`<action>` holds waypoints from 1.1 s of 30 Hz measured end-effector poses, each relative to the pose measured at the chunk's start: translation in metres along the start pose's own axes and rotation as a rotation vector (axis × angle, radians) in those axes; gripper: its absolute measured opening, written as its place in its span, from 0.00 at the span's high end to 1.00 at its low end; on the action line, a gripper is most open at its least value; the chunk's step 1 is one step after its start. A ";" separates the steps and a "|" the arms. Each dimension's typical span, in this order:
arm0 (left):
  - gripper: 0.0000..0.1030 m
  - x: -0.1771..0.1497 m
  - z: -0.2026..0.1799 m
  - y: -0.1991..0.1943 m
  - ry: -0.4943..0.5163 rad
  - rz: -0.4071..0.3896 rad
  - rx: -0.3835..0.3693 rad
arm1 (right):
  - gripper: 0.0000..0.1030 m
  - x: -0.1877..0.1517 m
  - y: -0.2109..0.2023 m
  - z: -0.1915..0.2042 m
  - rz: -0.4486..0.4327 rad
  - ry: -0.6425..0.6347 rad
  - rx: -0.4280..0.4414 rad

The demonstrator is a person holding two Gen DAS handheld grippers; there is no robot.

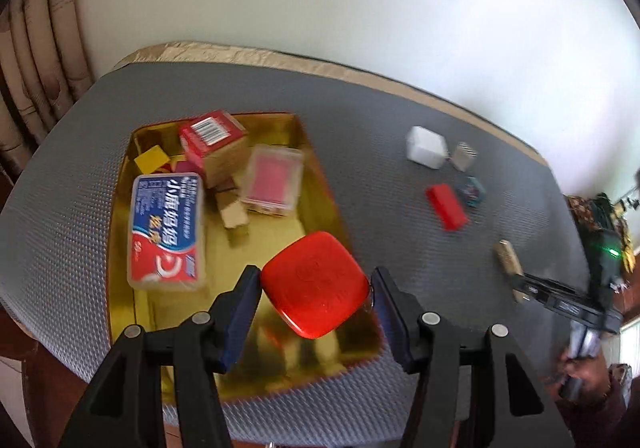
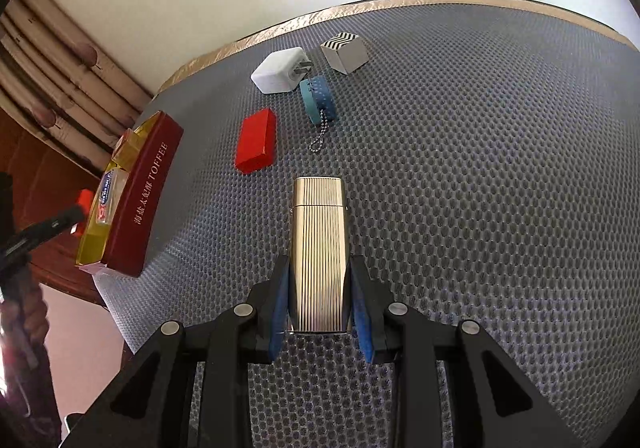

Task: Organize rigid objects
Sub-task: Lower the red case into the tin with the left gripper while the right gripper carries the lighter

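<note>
Underneath everything lies a grey textured mat (image 2: 480, 188), and on its left part sits the toffee tin (image 1: 120, 248), gold inside and red outside, already partly filled: a blue and red floss box (image 1: 168, 228), a red carton (image 1: 212, 136), a clear case with a pink insert (image 1: 274, 180), a yellow block (image 1: 151, 159) and a few small tan blocks. Still out on the mat, well apart from the tin, are a white charger (image 2: 280, 70), a red box (image 2: 256, 140), a striped cube (image 2: 345, 53) and a teal tape measure on a bead chain (image 2: 320, 100). The left gripper (image 1: 316, 288) carries a red square lid-like container (image 1: 316, 282) between its half-spread fingers, which press on its two sides, and it hangs over the near end of the tin. The right gripper (image 2: 320, 312) has its fingers drawn narrow around the lower end of a ribbed gold lighter (image 2: 319, 248), pinching it from both sides over the mat; whether the lighter is lifted clear or resting I cannot tell. The step in hand looks like dropping off the red container while the lighter is being collected. Next, the left hand needs to lower over the bare gold floor at the near end and let go, and the right must carry the lighter across to the tin without knocking the red box.
</note>
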State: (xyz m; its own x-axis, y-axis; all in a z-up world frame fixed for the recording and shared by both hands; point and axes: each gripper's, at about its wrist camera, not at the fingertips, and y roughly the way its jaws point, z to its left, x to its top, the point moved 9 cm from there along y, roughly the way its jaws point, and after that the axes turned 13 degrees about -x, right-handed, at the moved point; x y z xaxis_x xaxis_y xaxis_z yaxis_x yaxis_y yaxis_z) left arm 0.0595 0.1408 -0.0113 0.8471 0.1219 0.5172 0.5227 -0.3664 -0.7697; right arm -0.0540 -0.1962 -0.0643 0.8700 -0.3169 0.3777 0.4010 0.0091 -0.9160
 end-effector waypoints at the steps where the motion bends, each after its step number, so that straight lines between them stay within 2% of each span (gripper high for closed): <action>1: 0.44 0.002 0.005 0.006 0.001 0.006 0.006 | 0.73 -0.001 -0.001 -0.001 0.000 0.002 0.001; 6: 0.44 0.005 0.028 0.037 -0.009 0.045 0.061 | 0.73 -0.004 -0.005 -0.007 0.005 0.014 0.012; 11: 0.44 0.005 0.035 0.054 -0.033 0.061 0.051 | 0.73 -0.006 -0.008 -0.012 0.011 0.023 0.017; 19: 0.43 0.008 0.036 0.068 -0.038 0.103 0.075 | 0.73 -0.003 -0.009 -0.015 0.014 0.038 0.015; 21: 0.43 0.012 0.035 0.064 -0.029 0.077 0.090 | 0.73 -0.002 -0.010 -0.017 0.016 0.037 0.018; 23: 0.43 0.018 0.036 0.055 0.003 0.040 0.157 | 0.73 -0.001 -0.010 -0.019 0.017 0.040 0.021; 25: 0.43 0.021 0.036 0.047 0.009 0.015 0.192 | 0.73 -0.002 -0.011 -0.021 0.019 0.043 0.026; 27: 0.43 0.022 0.036 0.034 -0.022 -0.020 0.189 | 0.73 -0.001 -0.012 -0.022 0.020 0.049 0.031; 30: 0.43 0.020 0.036 0.002 -0.089 -0.116 0.185 | 0.73 -0.001 -0.017 -0.023 0.019 0.063 0.052; 33: 0.42 0.003 0.046 -0.033 -0.182 -0.180 0.205 | 0.73 0.000 -0.022 -0.023 0.020 0.084 0.080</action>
State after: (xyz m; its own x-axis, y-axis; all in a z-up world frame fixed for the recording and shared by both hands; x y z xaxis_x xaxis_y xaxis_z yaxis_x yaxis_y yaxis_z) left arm 0.0490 0.1956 -0.0012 0.7327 0.3380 0.5906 0.6584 -0.1328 -0.7408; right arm -0.0694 -0.2188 -0.0469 0.8520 -0.3946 0.3439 0.4086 0.0906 -0.9082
